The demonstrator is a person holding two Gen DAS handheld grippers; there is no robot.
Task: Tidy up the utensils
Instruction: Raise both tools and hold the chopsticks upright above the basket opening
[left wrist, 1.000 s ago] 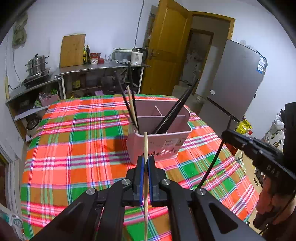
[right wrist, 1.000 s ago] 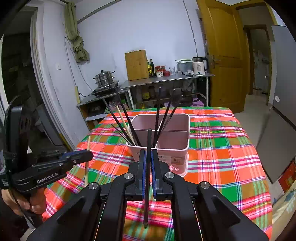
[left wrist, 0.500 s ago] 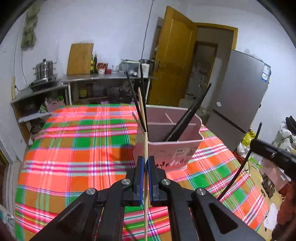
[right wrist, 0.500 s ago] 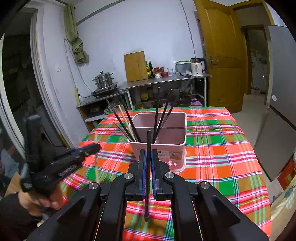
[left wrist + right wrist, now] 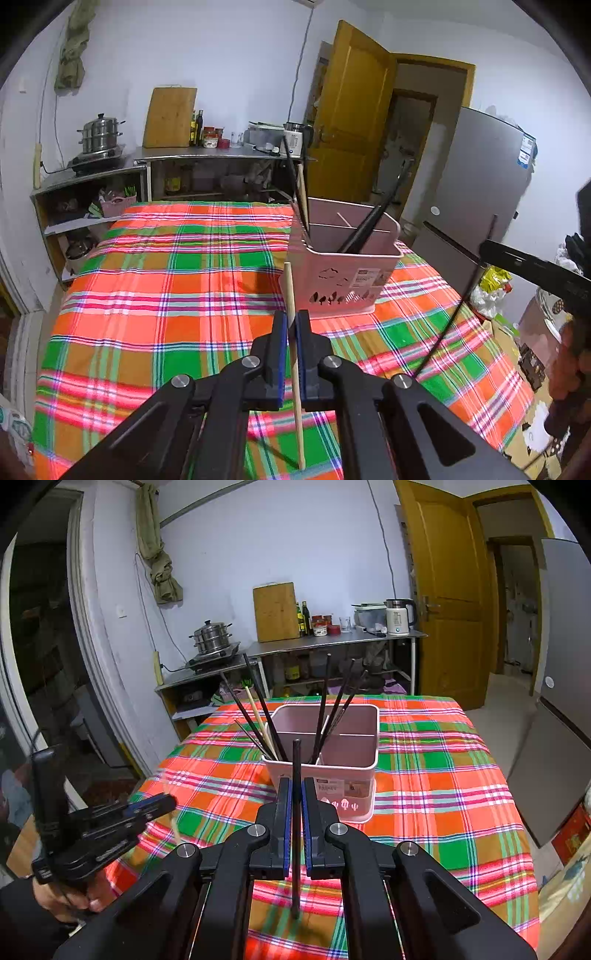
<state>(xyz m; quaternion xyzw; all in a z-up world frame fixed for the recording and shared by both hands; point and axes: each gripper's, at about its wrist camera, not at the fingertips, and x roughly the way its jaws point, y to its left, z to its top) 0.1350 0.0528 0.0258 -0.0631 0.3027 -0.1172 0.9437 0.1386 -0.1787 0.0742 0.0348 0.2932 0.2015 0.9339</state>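
A pink divided utensil holder (image 5: 343, 273) stands on the plaid tablecloth; it also shows in the right wrist view (image 5: 332, 771). Several black chopsticks (image 5: 266, 716) and one wooden chopstick (image 5: 258, 716) lean in it. My left gripper (image 5: 291, 325) is shut on an upright wooden chopstick (image 5: 293, 354), near the holder's front left. My right gripper (image 5: 296, 794) is shut on an upright black chopstick (image 5: 296, 812), just in front of the holder. The right gripper shows at the right of the left wrist view (image 5: 491, 254), the left gripper at the left of the right wrist view (image 5: 159, 805).
The table with the plaid cloth (image 5: 177, 295) fills the middle. A steel counter (image 5: 332, 642) with a kettle, jars, a cutting board and a steamer pot stands at the far wall. A yellow door (image 5: 443, 598) and a grey fridge (image 5: 480, 192) are to the right.
My left gripper has swung left and lower, so the holder now sits to the right ahead of it. My right gripper has stayed almost still with its black chopstick.
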